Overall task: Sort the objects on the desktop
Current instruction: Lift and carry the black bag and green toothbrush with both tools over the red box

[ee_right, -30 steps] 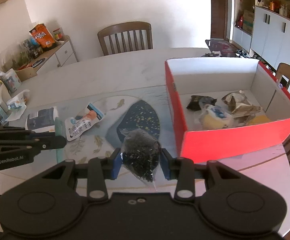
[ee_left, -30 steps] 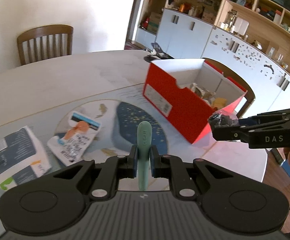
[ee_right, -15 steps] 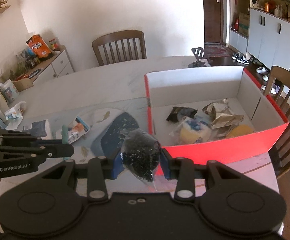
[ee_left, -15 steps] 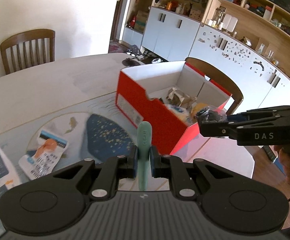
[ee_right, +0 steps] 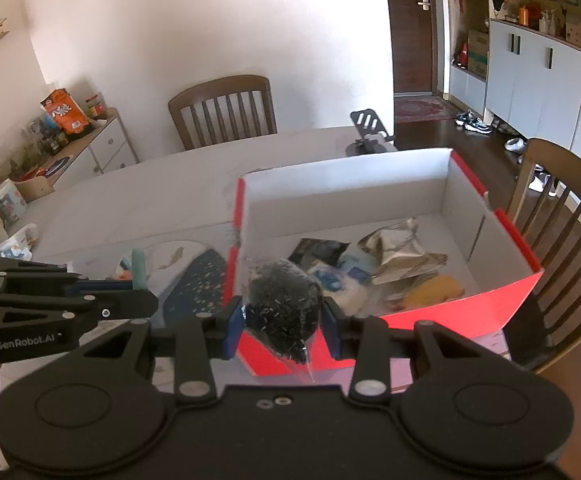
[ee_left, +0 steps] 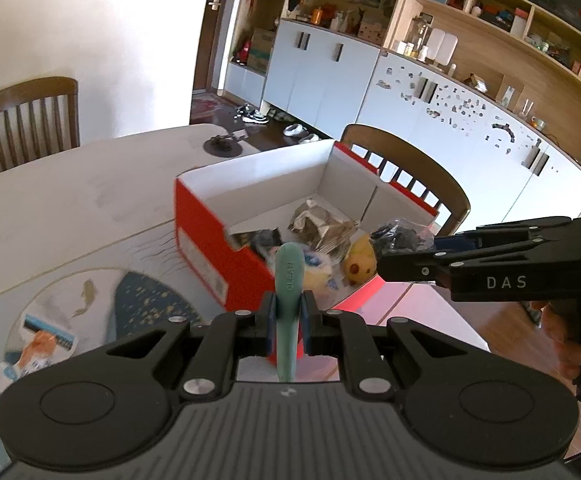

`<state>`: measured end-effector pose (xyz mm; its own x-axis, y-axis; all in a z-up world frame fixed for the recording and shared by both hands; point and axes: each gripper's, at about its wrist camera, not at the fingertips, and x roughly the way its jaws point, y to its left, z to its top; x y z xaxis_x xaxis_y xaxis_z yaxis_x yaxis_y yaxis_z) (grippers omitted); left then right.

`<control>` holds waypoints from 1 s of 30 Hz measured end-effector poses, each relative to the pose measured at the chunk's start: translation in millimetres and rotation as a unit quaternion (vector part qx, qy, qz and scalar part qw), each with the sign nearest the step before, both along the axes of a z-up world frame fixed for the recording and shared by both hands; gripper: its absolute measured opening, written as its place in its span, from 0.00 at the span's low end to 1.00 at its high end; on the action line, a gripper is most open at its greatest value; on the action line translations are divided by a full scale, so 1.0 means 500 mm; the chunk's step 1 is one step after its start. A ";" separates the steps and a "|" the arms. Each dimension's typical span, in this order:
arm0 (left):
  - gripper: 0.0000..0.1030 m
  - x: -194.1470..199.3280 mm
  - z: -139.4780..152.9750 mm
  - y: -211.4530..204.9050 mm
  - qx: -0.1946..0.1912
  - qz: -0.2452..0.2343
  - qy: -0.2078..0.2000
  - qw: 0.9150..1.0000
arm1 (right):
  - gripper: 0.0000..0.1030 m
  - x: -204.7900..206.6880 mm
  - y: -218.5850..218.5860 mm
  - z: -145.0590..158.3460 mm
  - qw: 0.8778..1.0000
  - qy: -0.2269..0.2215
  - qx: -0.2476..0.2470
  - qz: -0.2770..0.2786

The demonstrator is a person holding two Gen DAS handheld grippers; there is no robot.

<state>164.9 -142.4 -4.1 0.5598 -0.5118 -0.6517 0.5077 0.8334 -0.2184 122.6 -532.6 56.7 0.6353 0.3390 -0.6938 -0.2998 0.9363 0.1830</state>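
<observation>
Above the near edge of the red box (ee_right: 510,296), both grippers carry loads not yet released. Several items already lie inside: a crumpled silver wrapper (ee_right: 402,252), a dark packet (ee_right: 318,248) and something soft and yellow (ee_right: 434,290). On the table (ee_left: 50,208), a printed pouch (ee_left: 38,346) is left to sort. The left gripper (ee_left: 288,320) is clamped tight on a slim, smooth green stick (ee_left: 288,280). The right gripper (ee_right: 282,320) squeezes a clear, crinkly bag of tiny black grains (ee_right: 280,300).
</observation>
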 end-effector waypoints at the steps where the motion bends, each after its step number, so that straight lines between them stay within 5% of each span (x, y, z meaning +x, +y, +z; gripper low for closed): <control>1: 0.11 0.003 0.001 -0.008 0.000 -0.001 -0.001 1.000 | 0.38 0.004 -0.007 0.000 1.000 -0.001 0.000 0.000; 30: 0.11 0.140 0.007 -0.183 0.023 -0.025 -0.004 0.999 | 0.38 0.125 -0.138 -0.013 1.000 -0.014 -0.012 -0.011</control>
<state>234.9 -234.1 -0.4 0.5397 -0.5084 -0.6710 0.5498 0.8165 -0.1765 185.1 -601.6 50.2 0.6619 0.3080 -0.6834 -0.2830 0.9469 0.1527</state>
